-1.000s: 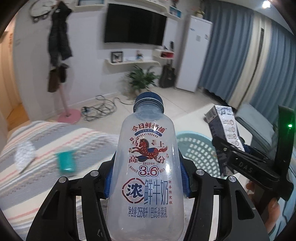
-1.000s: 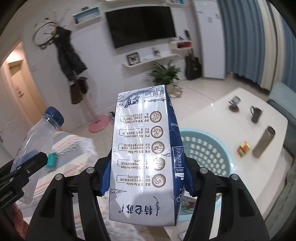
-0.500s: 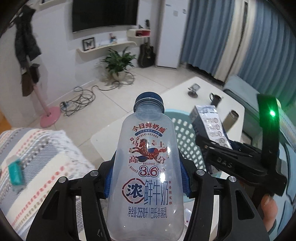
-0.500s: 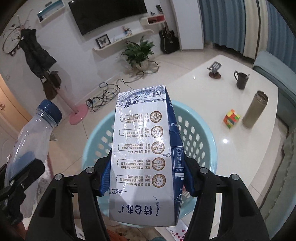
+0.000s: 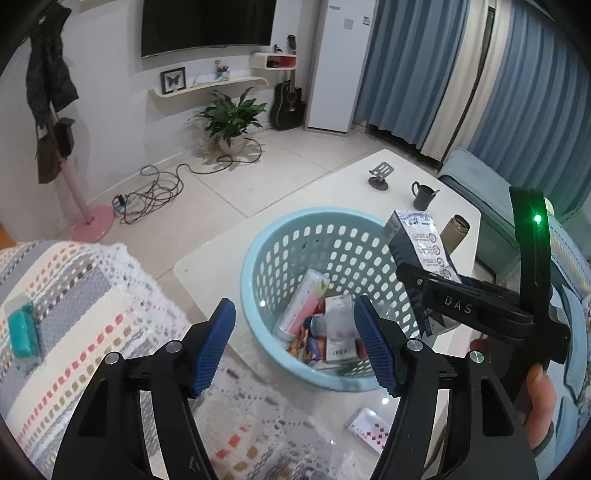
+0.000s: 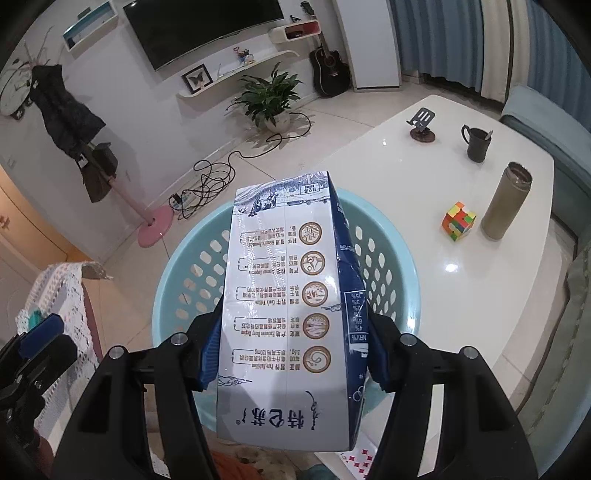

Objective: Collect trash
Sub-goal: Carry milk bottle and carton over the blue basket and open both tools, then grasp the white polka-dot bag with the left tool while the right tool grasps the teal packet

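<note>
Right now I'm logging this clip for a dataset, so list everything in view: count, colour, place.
Basket: one, light blue, on the white table, part-filled with trash.
Milk carton: one, white and navy, over the basket.
Mug: one, dark, far table end.
Flask: one, olive, on table.
Puzzle cube: one, multicoloured, beside flask.
Phone stand: one, dark, on table.
Card pack: one, white with red, table edge.
Plant: one, green, by wall.
Guitar: one, black, leaning.
TV: one, black, wall.
Left gripper: jaws open, empty.
Right gripper: jaws shut on carton.
</note>
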{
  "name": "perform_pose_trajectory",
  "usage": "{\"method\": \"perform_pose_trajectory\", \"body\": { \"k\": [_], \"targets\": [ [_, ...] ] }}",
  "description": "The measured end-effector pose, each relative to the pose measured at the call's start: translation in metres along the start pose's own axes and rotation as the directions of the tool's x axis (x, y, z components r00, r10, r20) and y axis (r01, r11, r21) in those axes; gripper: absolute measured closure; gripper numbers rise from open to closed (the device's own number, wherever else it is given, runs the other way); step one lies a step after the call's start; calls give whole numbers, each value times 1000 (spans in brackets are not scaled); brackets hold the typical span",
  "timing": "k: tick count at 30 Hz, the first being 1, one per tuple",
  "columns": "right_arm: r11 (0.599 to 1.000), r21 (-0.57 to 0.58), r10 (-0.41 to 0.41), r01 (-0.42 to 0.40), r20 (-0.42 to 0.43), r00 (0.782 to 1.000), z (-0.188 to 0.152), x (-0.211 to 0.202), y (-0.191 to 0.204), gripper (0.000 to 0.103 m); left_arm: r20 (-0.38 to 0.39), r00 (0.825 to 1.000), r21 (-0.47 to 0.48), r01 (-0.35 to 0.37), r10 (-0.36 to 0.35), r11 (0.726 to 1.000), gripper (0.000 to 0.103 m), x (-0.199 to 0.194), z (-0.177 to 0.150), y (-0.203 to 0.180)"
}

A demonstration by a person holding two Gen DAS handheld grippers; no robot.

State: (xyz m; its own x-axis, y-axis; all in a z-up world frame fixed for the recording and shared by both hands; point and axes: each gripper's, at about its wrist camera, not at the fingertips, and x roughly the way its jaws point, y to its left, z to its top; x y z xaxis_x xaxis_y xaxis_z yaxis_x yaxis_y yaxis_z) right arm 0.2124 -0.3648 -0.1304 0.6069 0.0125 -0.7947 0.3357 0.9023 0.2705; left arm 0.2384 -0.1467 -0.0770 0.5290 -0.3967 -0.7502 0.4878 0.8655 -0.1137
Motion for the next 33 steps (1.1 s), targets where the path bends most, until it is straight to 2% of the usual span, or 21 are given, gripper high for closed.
{"method": "perform_pose_trajectory", "body": {
  "k": [1, 2, 10, 15, 20, 25, 29, 33],
  "targets": [
    [1000, -8, -3, 3, -7, 1000, 0, 1, 1, 33, 1, 1000, -5, -4, 4, 1000, 37, -2, -3, 1],
    [1000, -12, 0, 0, -16, 1000, 0, 3, 3, 30, 1, 1000, -10, -8, 8, 1000, 37, -3, -2, 0],
    [1000, -10, 12, -12, -4, 1000, -4, -11, 8, 29, 38, 999, -74, -32, 35, 997, 37, -35, -15, 24],
    [996, -71, 48, -45, 46, 998, -5, -39, 42, 29, 84, 994, -126, -64, 75, 990, 37, -66, -22, 47],
    [984, -160, 95, -77, 107, 990, -7, -70, 95, 29, 144, 979, -209, -113, 145, 971, 37, -107, -31, 88],
    [952, -279, 162, -124, 116, 980, -15, -84, 160, 29, 172, 957, -310, -172, 233, 935, 36, -144, -47, 139],
    [900, -401, 220, -171, 77, 973, -33, -82, 222, 29, 159, 939, -407, -218, 304, 887, 36, -170, -63, 192],
    [852, -479, 253, -212, 22, 967, -54, -71, 270, 29, 129, 924, -454, -268, 361, 850, 36, -185, -76, 234]
  ]
}}
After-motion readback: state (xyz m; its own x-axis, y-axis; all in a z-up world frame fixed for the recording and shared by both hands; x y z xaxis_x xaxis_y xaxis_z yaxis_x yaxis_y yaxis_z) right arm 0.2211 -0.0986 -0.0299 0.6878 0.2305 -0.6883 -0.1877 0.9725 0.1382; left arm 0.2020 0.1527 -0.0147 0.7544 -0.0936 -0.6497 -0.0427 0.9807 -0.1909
